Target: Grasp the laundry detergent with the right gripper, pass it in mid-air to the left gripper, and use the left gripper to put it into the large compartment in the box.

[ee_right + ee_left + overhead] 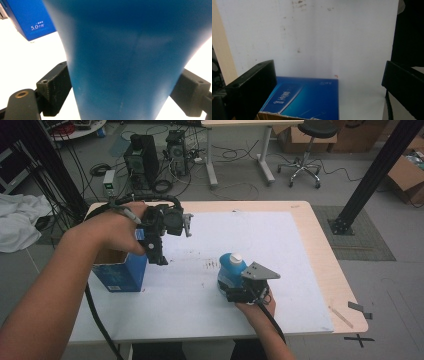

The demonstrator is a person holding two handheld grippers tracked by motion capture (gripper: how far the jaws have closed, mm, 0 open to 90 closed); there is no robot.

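1. Table (300, 225): carrying white sheet, box, bottle.
2. Blue box (120, 272): sitting open-topped near left edge, directly under left tongs (329, 82), jaws spread wide, gripping nothing.
3. Blue bottle (231, 268): standing mid-table, right tongs (125, 92) clamping its body.

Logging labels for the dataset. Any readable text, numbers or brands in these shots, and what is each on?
"5.0", followed by small characters too blurred to read: on the blue box, seen in the right gripper view.
White print on the blue box in the left gripper view: too blurred to read.
Blue bottle: no readable text.
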